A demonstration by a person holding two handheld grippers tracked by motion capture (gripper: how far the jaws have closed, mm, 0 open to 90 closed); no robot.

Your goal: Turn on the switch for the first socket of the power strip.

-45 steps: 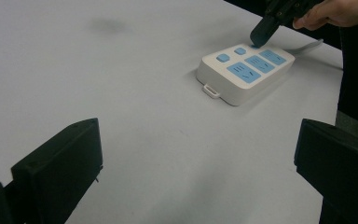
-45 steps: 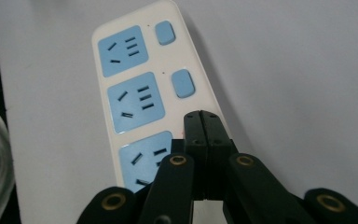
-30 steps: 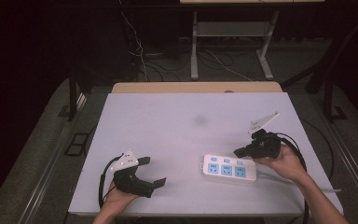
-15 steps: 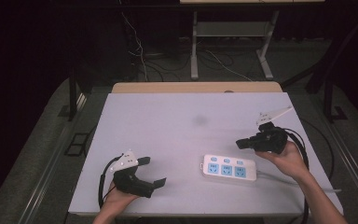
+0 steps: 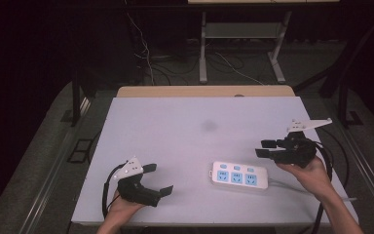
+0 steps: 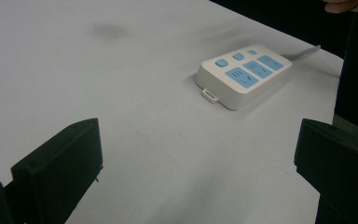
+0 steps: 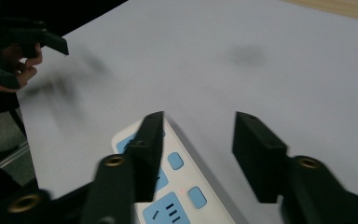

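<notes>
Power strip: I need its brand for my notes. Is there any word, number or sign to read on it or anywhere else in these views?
None can be read.
Power strip: no print shows; just blue sockets and buttons.
Table: no writing.
Grippers: no labels show.

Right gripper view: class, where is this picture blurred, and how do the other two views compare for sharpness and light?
Right gripper view: its own jaws and the far left gripper are smeared. Left gripper view: the power strip is crisp. High view: the table is bright, its surroundings dark.
</notes>
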